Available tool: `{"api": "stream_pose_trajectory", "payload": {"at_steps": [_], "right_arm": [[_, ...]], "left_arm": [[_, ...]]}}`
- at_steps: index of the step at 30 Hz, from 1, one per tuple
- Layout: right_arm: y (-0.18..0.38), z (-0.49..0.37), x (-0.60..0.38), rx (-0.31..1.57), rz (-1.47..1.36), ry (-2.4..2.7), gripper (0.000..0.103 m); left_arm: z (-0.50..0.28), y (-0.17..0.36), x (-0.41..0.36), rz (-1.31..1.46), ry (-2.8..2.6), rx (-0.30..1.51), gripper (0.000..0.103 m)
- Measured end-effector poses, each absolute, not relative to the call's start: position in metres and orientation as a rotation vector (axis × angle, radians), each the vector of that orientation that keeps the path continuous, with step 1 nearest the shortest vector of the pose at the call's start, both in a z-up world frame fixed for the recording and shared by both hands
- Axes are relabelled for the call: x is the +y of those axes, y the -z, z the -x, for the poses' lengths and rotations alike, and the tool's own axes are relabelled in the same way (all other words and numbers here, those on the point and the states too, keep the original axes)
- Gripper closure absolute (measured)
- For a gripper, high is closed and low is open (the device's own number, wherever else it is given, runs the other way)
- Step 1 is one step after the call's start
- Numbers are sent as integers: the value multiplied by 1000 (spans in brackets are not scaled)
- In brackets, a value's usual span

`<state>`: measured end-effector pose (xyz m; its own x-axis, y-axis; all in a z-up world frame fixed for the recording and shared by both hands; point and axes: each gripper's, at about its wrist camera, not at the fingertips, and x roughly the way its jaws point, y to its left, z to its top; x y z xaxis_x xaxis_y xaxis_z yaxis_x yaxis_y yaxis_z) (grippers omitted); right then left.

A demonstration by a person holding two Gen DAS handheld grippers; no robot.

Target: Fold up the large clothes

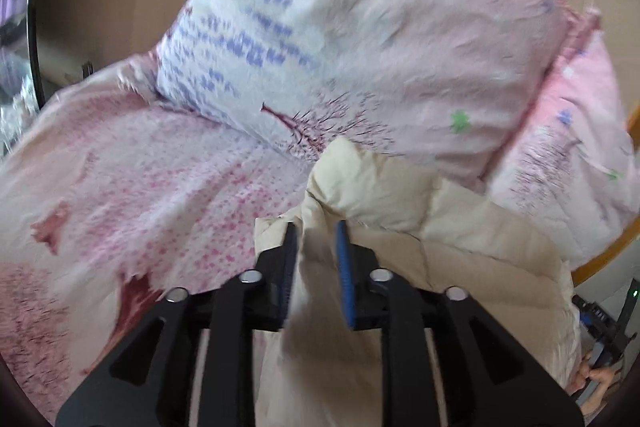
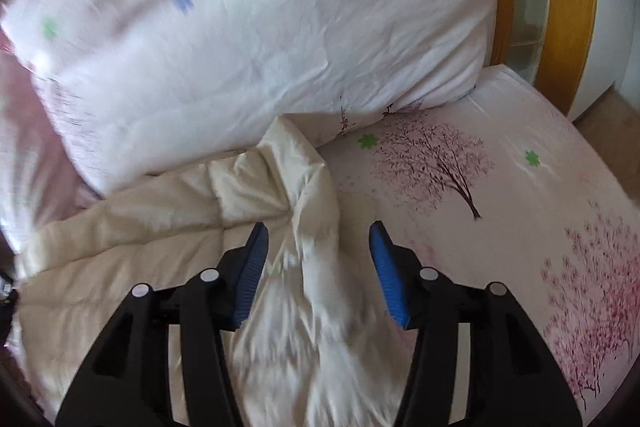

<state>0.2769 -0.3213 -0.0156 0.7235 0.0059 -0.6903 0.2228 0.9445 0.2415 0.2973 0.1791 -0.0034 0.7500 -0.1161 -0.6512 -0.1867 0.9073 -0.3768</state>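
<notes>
The bed (image 2: 500, 163), under its pink tree-print sheet, lies ahead of and below both grippers. A big quilt (image 2: 240, 39) in the same print is heaped straight ahead of them, taking up most of each view. The coat (image 2: 132, 239), cream and puffy, sprawls on the sheet just under the grippers, its bulk to the left of the right gripper and to the right of the left one.

The left gripper (image 1: 318, 227) pinches a ridge of the coat between its 2 pads, jaws nearly together on the cloth. The right gripper (image 2: 318, 227) has its jaws spread wide, straddling a raised strip of coat that runs forward between them; the pads do not look pressed on it.

Judged from this, the step in hand is taking a second hold so the coat can be lifted and laid over. To do it well, the right jaws should close low on that strip, catching both layers. Padding slips easily, so a shallow bite risks losing the edge.
</notes>
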Motion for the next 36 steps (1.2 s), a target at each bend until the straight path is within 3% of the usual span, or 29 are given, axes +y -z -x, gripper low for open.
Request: {"api": "stream_pose_trajectory", "payload": {"at_steps": [2, 3, 6, 11, 25, 32, 36], "right_arm": [[13, -263, -328, 757, -355, 80, 62], [14, -257, -328, 759, -362, 66, 72], [16, -246, -326, 743, -363, 34, 76], [23, -247, -315, 780, -315, 27, 76], [55, -287, -303, 954, -262, 95, 72], [44, -275, -330, 932, -410, 61, 61], [28, -252, -347, 887, -486, 92, 51]], "left_arm": [[-280, -8, 168, 396, -9, 696, 62], [-273, -12, 162, 380, 9, 688, 62], [-261, -14, 140, 338, 68, 705, 62], [-271, 4, 133, 333, 62, 794, 62], [-281, 36, 147, 458, 39, 836, 62], [-258, 26, 171, 607, 78, 833, 61], [-239, 19, 195, 637, 66, 826, 51]]}}
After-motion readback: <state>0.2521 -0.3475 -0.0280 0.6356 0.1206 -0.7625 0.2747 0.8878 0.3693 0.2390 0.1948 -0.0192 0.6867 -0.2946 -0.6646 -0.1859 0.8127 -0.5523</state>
